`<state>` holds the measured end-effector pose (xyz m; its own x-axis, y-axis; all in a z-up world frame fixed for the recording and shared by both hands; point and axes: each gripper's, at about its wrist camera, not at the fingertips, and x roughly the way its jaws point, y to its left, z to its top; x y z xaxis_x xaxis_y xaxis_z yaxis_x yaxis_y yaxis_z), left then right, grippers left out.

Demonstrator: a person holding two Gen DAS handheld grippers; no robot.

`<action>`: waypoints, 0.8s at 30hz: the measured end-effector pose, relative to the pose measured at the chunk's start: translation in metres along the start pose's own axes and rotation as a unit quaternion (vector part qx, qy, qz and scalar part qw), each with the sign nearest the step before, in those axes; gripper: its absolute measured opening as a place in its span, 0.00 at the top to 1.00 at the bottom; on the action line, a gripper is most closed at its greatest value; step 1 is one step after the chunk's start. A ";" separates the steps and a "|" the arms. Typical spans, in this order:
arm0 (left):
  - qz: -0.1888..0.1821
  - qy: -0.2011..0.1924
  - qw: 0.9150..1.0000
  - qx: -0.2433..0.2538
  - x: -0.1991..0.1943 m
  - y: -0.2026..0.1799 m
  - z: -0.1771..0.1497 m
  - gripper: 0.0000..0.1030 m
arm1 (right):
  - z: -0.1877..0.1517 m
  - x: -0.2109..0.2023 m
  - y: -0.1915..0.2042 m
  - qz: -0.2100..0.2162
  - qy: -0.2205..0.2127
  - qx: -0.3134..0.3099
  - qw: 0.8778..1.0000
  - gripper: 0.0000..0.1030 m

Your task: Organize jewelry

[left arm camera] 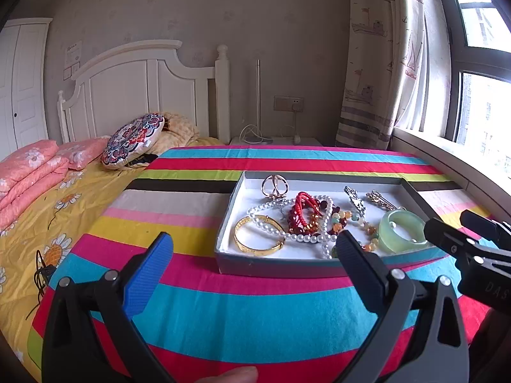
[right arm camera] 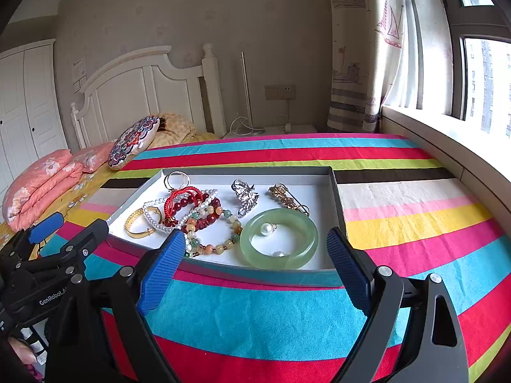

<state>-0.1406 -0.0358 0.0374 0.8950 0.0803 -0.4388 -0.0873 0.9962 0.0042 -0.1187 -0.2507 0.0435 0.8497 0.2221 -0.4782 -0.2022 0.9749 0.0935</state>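
A shallow grey tray [left arm camera: 287, 268] [right arm camera: 338, 198] with a white floor lies on the striped cloth. In it are a gold bangle [left arm camera: 257, 239] [right arm camera: 140, 221], a pearl necklace [left arm camera: 271, 223] [right arm camera: 153, 214], red bead bracelets [left arm camera: 303, 215] [right arm camera: 188, 202], a multicoloured bead bracelet [right arm camera: 217, 223], a green jade bangle [left arm camera: 400, 231] [right arm camera: 279, 239] with two pearl earrings [right arm camera: 266, 229] inside it, a silver brooch [right arm camera: 245, 195], a gold brooch [right arm camera: 287, 198] and a gold ring clip [left arm camera: 275, 186] [right arm camera: 176, 180]. My left gripper [left arm camera: 254, 252] is open and empty before the tray's near left. My right gripper [right arm camera: 257, 249] is open and empty at the tray's near edge.
The striped cloth [left arm camera: 255, 312] covers a table beside a bed with a yellow flowered sheet [left arm camera: 48, 223], pink pillows [left arm camera: 28, 172] and a round patterned cushion [left arm camera: 134, 140]. A window sill [right arm camera: 447, 140] runs along the right. The other gripper shows at each view's side [left arm camera: 472, 242] [right arm camera: 48, 252].
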 end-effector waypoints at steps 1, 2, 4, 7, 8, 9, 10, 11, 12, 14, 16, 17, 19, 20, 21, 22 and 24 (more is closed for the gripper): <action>0.000 -0.001 1.000 0.001 0.000 0.000 0.000 0.02 | 0.000 0.000 0.000 0.000 0.000 0.000 1.000 0.16; -0.001 -0.001 1.000 0.002 0.000 -0.001 0.000 0.02 | 0.000 0.000 0.000 0.000 0.001 0.000 1.000 0.16; -0.001 -0.001 1.000 0.003 0.000 -0.001 0.000 0.02 | 0.000 0.000 0.000 0.000 0.001 -0.001 1.000 0.16; -0.003 -0.001 1.000 0.003 0.000 -0.002 0.000 0.02 | 0.000 0.000 0.000 0.000 0.001 -0.001 1.000 0.16; -0.003 -0.001 1.000 0.004 0.000 -0.002 0.000 0.02 | 0.000 0.000 0.000 0.000 0.001 -0.001 1.000 0.16; -0.003 -0.001 1.000 0.004 0.001 -0.002 0.000 0.02 | 0.000 0.000 0.000 0.000 0.001 -0.001 1.000 0.16; -0.004 -0.002 1.000 0.004 0.001 -0.002 0.000 0.02 | 0.000 0.000 0.000 0.000 0.001 -0.001 1.000 0.16; -0.004 -0.002 1.000 0.005 0.001 -0.002 0.000 0.02 | 0.000 0.000 0.000 0.000 0.001 -0.001 1.000 0.16; -0.004 -0.002 1.000 0.005 0.000 -0.002 0.000 0.02 | 0.000 0.000 0.000 0.000 0.001 -0.001 1.000 0.16; -0.005 -0.003 1.000 0.006 0.000 -0.003 0.000 0.02 | 0.000 0.000 0.000 0.000 0.001 -0.001 1.000 0.16; -0.006 -0.004 1.000 0.008 -0.001 -0.003 -0.001 0.02 | 0.000 0.000 0.001 0.001 0.002 -0.001 1.000 0.16; -0.007 -0.004 1.000 0.010 -0.001 -0.004 -0.001 0.02 | -0.001 0.000 0.001 0.001 0.002 -0.002 1.000 0.16; -0.008 -0.005 1.000 0.012 -0.002 -0.004 -0.001 0.02 | -0.001 0.000 0.001 0.001 0.002 -0.001 1.000 0.16; -0.008 -0.005 1.000 0.013 -0.002 -0.005 -0.001 0.02 | -0.001 0.000 0.001 0.001 0.002 -0.001 1.000 0.16; -0.009 -0.006 1.000 0.014 -0.002 -0.005 -0.001 0.02 | -0.001 0.000 0.001 0.001 0.002 -0.001 1.000 0.16; -0.009 -0.006 1.000 0.014 -0.002 -0.005 -0.001 0.02 | -0.001 0.000 0.001 0.001 0.001 -0.001 1.000 0.16; -0.010 -0.006 1.000 0.013 -0.002 -0.005 0.000 0.02 | -0.001 0.000 0.001 0.001 0.001 -0.001 1.000 0.16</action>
<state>-0.1419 -0.0409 0.0377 0.9014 0.0615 -0.4285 -0.0586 0.9981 0.0201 -0.1193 -0.2497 0.0425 0.8480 0.2236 -0.4806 -0.2048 0.9745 0.0919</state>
